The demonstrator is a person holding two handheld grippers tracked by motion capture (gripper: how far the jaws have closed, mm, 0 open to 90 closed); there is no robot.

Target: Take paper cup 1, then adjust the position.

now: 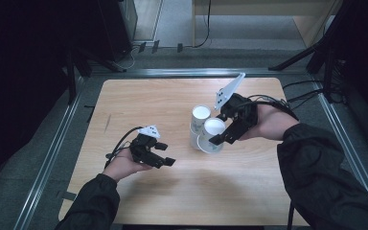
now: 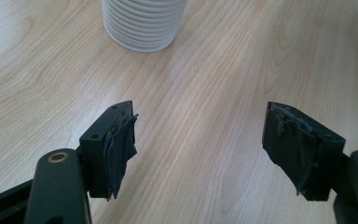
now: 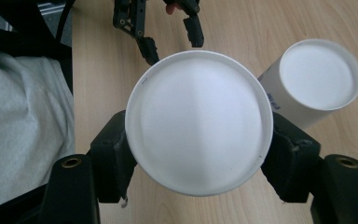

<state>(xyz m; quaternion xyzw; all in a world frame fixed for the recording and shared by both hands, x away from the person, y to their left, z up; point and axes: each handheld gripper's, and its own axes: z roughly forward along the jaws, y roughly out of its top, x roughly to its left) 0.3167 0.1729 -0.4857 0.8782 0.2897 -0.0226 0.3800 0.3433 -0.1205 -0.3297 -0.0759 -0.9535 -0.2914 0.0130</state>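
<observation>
A white paper cup sits between the jaws of my right gripper, its round end facing that camera and the pads pressing on both its sides. In the high view this cup is tilted, held by the right gripper just right of the table's middle. Beside it stands a stack of white cups, its top close to the held cup. My left gripper hovers open and empty to the left of the cups, and its ribbed-looking target stack stands ahead of its jaws.
The wooden table has a metal frame around it. Dark stands and cables lie beyond its far edge. Grey cloth hangs past the table's edge in the right gripper view, where the left gripper also appears at the top.
</observation>
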